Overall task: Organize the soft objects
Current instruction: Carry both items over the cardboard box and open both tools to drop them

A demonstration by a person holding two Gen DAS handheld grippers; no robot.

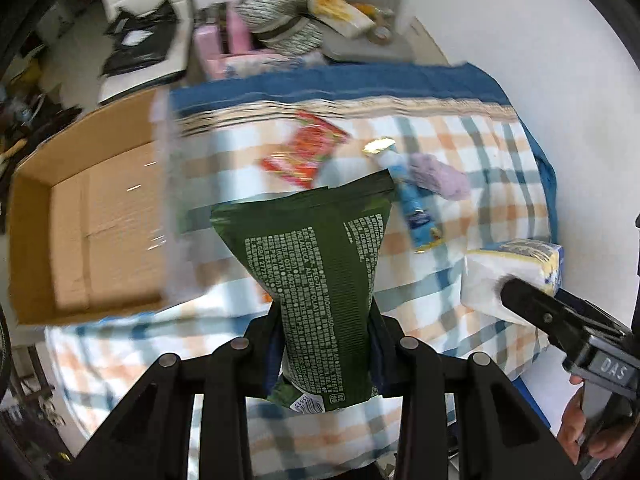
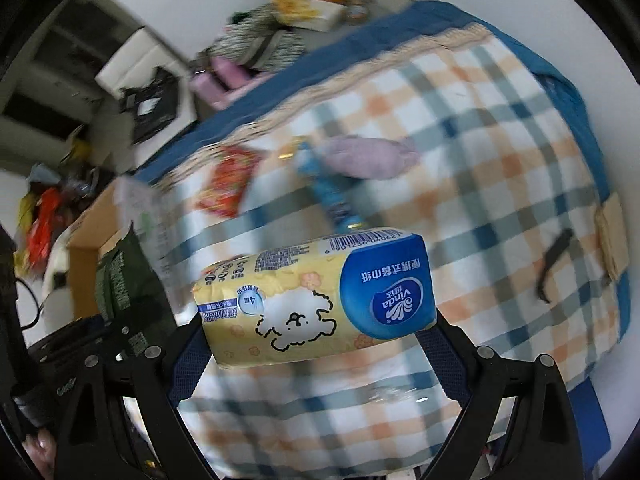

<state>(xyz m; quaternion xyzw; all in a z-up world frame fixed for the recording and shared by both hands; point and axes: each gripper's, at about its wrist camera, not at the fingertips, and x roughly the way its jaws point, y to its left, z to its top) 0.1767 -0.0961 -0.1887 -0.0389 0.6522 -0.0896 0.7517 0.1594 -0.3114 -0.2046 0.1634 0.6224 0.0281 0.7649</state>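
Note:
My left gripper (image 1: 326, 320) is shut on a dark green pouch (image 1: 316, 264) with white print, held above the checked cloth; the pouch also shows at the left of the right wrist view (image 2: 128, 292). My right gripper (image 2: 316, 332) is shut on a yellow and blue tissue pack (image 2: 316, 296), held above the cloth; the pack shows at the right of the left wrist view (image 1: 516, 272). On the cloth lie a red snack packet (image 1: 304, 152), a blue tube (image 1: 412, 196) and a folded purple cloth (image 1: 440, 176).
An open cardboard box (image 1: 88, 216) stands left of the cloth-covered table (image 1: 480, 216). Behind the table are a pile of striped fabric (image 1: 280, 24), pink packs (image 1: 224, 44) and a white chair (image 1: 136, 32). Floor clutter lies at far left (image 2: 44, 208).

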